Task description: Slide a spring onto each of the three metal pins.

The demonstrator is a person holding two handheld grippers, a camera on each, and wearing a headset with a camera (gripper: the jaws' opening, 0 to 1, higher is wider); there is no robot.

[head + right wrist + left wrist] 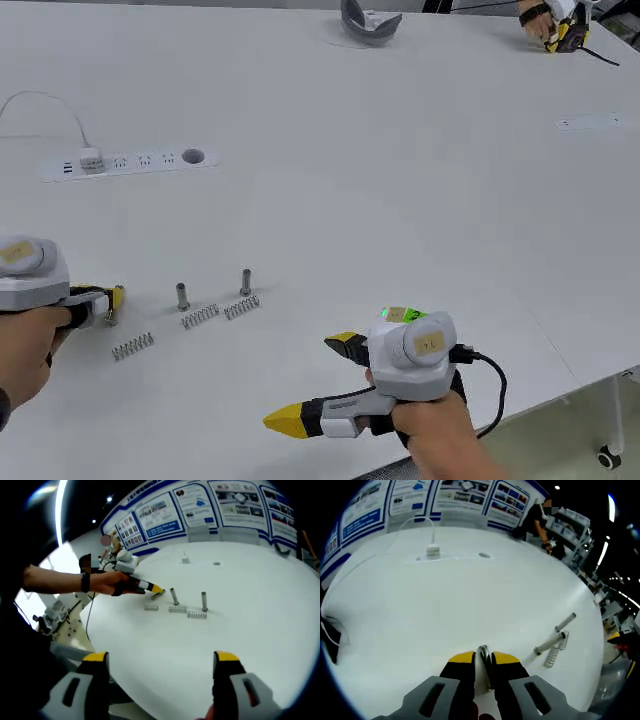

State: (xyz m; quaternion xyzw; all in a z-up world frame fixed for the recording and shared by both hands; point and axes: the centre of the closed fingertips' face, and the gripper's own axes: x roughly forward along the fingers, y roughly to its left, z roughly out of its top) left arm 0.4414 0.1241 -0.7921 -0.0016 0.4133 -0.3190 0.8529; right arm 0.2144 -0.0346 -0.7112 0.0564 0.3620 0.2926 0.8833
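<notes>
Left gripper (483, 661): yellow-tipped jaws almost pressed together, pinching a small metal piece (483, 652). Only its top end shows and the rest is hidden between the jaws. Probably the third pin, can't confirm. In the head view this gripper is cut off by the left edge.

Right gripper (160, 657): jaws spread wide, holding nothing, low over the front of the white counter (400, 200), well apart from the parts.

Two short grey metal pins stand upright on the counter, left pin (182, 295) and right pin (246, 281), both bare.

Three coiled steel springs lie flat. The middle spring (200, 316) and right spring (241, 307) are just in front of the pins, nearly end to end. The left spring (133, 346) lies apart, nearer the left gripper.

White power strip (130, 162) sits rear left, with its cable running off frame.
</notes>
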